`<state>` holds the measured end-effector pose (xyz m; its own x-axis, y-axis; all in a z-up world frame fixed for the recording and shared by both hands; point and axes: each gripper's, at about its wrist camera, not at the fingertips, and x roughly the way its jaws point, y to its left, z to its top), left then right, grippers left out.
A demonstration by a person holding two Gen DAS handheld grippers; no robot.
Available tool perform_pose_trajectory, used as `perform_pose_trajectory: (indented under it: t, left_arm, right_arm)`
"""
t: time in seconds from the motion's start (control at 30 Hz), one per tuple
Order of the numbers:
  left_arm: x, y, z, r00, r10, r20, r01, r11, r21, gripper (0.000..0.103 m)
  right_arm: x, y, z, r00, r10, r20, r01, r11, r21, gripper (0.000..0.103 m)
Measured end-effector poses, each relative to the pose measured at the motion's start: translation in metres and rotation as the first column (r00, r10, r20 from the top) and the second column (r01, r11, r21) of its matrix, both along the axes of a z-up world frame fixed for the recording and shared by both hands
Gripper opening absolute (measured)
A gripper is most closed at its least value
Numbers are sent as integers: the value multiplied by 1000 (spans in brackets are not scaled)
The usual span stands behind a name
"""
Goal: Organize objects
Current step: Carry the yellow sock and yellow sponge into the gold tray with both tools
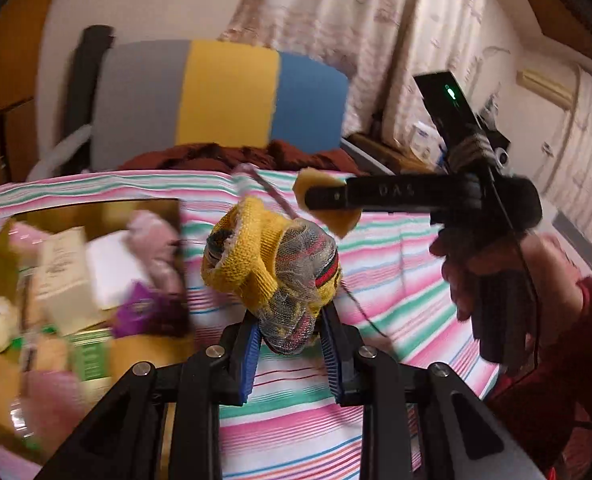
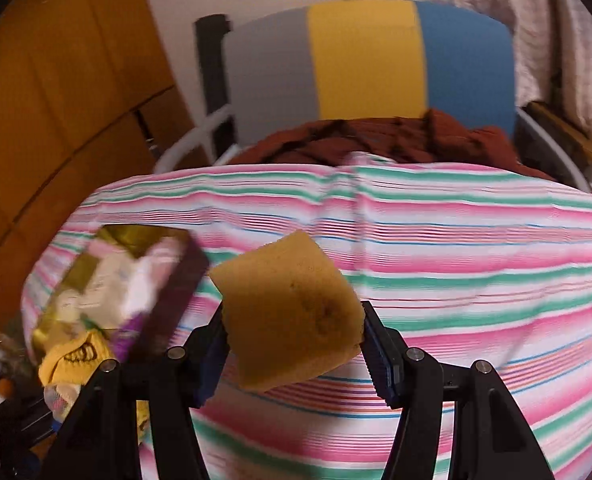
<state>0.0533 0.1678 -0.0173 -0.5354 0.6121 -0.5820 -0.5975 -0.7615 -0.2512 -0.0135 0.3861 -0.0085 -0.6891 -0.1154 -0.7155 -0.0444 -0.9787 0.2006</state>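
Two loads are in carry as we sort: our left gripper (image 1: 292, 334), clamped tight, holds a yellow mesh-wrapped bundle (image 1: 274, 276) mid-frame, our right gripper (image 2: 294, 344) pinches a tan sponge (image 2: 290, 312), and next we must lower both into the cardboard box (image 1: 108, 208) at left.

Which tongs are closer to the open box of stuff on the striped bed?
Left. The left tongs, clamping a yellow mesh bundle, are right beside the box; the right tongs, holding a sponge, are farther off.
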Motion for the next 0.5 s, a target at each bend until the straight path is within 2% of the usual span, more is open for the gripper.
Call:
perform_pose_trajectory:
  t: [0.2,0.33,0.5]
  left_arm:
    - [-18,-64,6,987,158,21,-158,987,15,27]
    - [-37,-100,-1,966,249,72,-251,968,17,27]
    - [-59,-125,-17,943,294,155,-296,955,-10,28]
  right_arm:
    - [-18,-71,5,992,125,-15,-125,992,-11,61]
    - [-33,-117,-1,981,191,2,-191,981,-14,61]
    - [-48,-153,-13,976,216,34,-217,976,18,69]
